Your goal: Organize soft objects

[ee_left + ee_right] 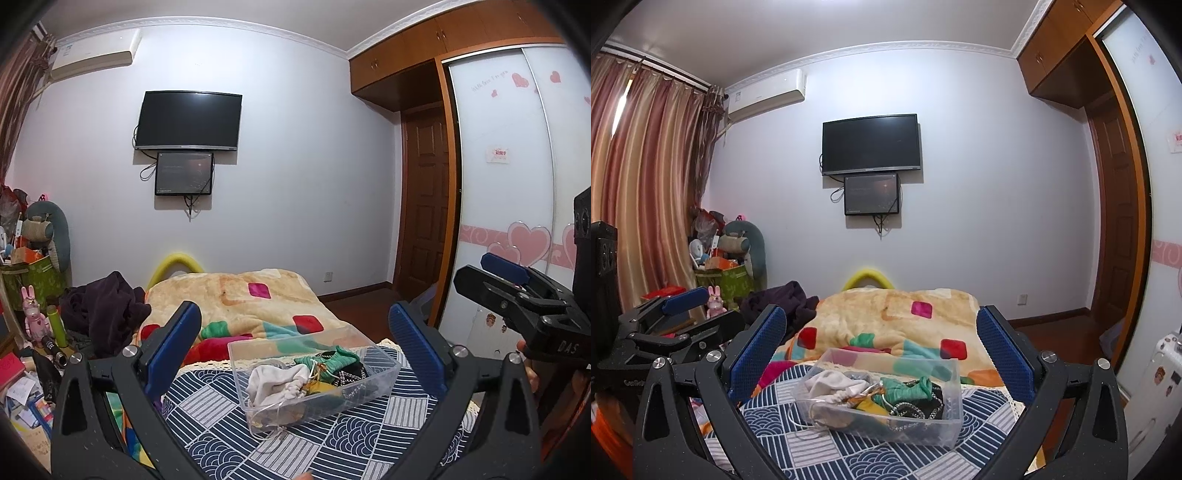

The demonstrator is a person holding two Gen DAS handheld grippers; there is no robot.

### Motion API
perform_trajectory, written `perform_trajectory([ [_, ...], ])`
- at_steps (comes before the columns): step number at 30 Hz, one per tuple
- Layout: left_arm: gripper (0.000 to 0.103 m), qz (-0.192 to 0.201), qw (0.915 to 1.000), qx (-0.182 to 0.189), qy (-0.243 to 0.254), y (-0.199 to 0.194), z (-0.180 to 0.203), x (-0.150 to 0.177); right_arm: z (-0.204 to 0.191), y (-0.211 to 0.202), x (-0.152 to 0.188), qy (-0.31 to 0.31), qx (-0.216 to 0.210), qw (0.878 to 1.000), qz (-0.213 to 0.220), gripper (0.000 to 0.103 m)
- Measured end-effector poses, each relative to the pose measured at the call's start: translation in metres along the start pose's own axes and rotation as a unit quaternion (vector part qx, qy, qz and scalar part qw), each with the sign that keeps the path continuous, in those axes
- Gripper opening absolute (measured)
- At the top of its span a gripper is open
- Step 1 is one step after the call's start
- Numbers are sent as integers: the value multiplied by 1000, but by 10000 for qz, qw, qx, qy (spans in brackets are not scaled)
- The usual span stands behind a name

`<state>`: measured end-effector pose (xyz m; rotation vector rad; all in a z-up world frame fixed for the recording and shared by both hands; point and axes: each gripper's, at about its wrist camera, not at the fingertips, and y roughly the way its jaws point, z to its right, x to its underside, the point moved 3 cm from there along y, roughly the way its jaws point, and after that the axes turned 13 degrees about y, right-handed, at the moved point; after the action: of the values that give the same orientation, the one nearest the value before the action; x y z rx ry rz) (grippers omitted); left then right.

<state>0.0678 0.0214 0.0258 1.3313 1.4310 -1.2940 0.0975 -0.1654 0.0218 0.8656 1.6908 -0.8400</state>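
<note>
A clear plastic bin (384, 384) (951, 417) sits on a blue-and-white patterned cloth (295, 450) (857, 454) on the bed. It holds a white drawstring pouch (275, 382) (833, 384), a green knitted item (328, 360) (908, 389) and dark and yellow soft items. My left gripper (295, 328) is open and empty, its fingers either side of the bin, held above it. My right gripper (881, 326) is open and empty too, framing the bin. The right gripper also shows at the right edge of the left wrist view (491, 273), and the left gripper at the left edge of the right wrist view (683, 301).
A colourful fleece blanket (258, 299) (905, 317) covers the far bed, with a dark garment (103, 306) (783, 299) on its left. Cluttered boxes and plush toys (40, 251) (735, 254) stand at the left. A wardrobe (509, 184) and a door (424, 206) are on the right.
</note>
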Motion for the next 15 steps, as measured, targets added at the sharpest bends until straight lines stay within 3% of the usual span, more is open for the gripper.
perform_trajectory([
  [15, 103, -65, 10000, 63, 42, 1, 3, 1, 1, 3, 0, 5, 46, 9999, -110, 103],
])
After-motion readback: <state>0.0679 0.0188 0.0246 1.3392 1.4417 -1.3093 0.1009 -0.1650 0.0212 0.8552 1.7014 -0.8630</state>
